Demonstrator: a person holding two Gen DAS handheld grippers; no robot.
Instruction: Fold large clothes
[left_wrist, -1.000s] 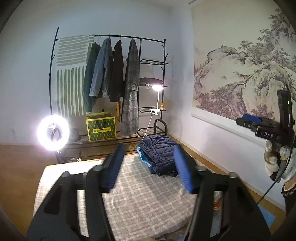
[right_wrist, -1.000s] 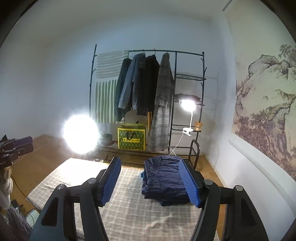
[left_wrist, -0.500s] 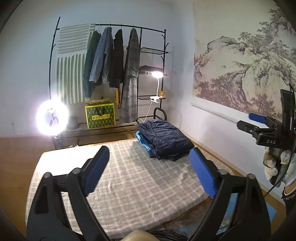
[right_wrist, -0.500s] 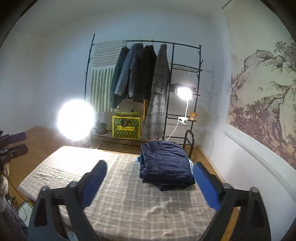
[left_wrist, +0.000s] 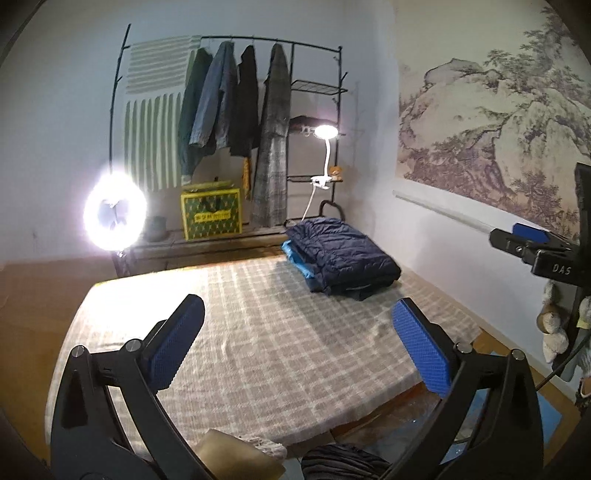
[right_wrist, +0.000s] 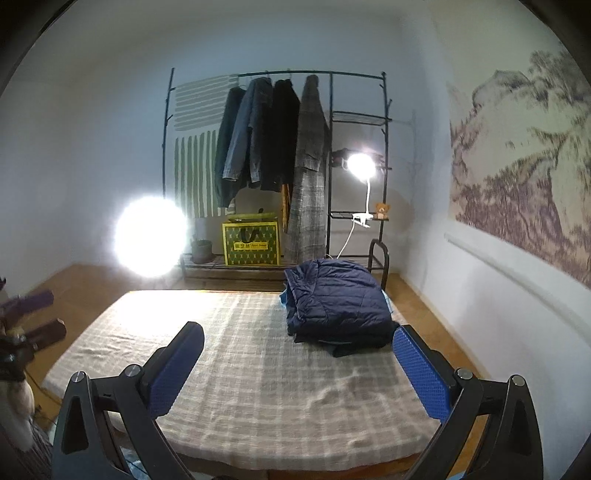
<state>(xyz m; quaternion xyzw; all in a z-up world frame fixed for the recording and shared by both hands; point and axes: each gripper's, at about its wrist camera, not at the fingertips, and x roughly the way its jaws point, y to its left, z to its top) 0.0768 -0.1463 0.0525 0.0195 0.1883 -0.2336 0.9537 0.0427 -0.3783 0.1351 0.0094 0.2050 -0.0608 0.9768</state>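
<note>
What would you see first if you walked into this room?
The bright round light glaring at the far left, beside the clothes rack against the back wall. Next, the folded dark blue jacket lying on the far right part of the checked mattress. Up close, both grippers are wide open and empty.

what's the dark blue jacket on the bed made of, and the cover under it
Jacket: looks like thin quilted nylon or polyester, slightly shiny, stitched in puffy rows. Cover: looks like matte woven cotton or linen, beige check, lightly wrinkled. Neither can be confirmed by sight.
</note>
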